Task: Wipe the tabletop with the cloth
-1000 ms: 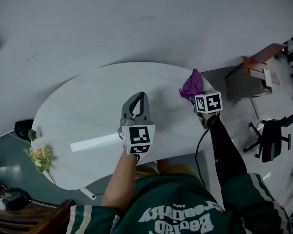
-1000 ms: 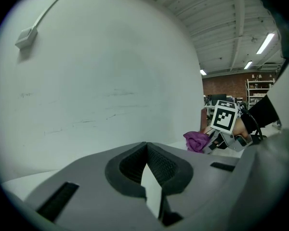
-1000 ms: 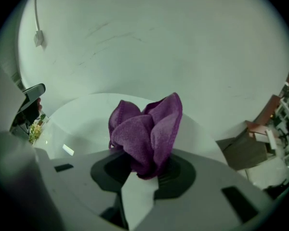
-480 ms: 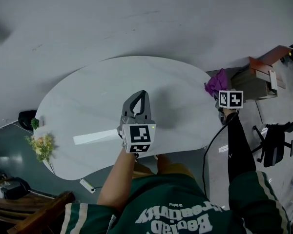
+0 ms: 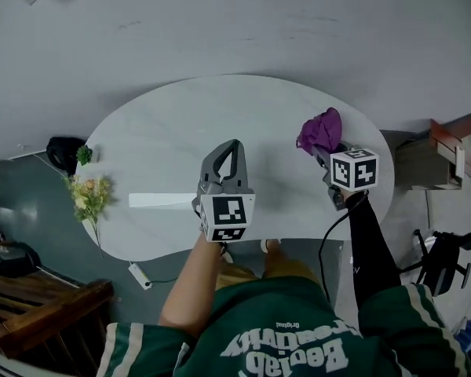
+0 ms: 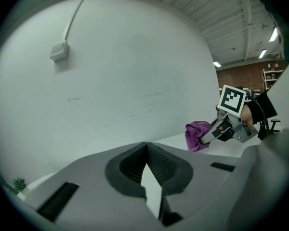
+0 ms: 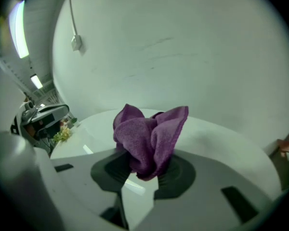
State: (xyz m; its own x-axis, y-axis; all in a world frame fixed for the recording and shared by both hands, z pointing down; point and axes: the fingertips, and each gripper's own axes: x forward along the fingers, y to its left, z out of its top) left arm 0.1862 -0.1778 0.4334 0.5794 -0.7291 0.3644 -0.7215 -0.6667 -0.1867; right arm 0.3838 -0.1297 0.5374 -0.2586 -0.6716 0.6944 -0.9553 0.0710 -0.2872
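Note:
My right gripper (image 5: 327,152) is shut on a bunched purple cloth (image 5: 320,130) over the right part of the white oval tabletop (image 5: 165,148). In the right gripper view the cloth (image 7: 149,138) stands up out of the closed jaws of that gripper (image 7: 144,170), with the table behind it. Whether the cloth touches the table I cannot tell. My left gripper (image 5: 232,146) hovers over the table's middle, shut with nothing in it; its fingertips meet in the left gripper view (image 6: 147,146). That view also shows the cloth (image 6: 197,134) at the right.
A small bunch of flowers (image 5: 90,196) lies at the table's left end, beside a black object (image 5: 63,152) on the floor. A cardboard box (image 5: 447,154) and an office chair (image 5: 441,259) stand to the right. A grey wall runs behind the table.
The right gripper swung the cloth out to the table's right edge, then brought it back over the table's right part. The left gripper has stayed over the middle.

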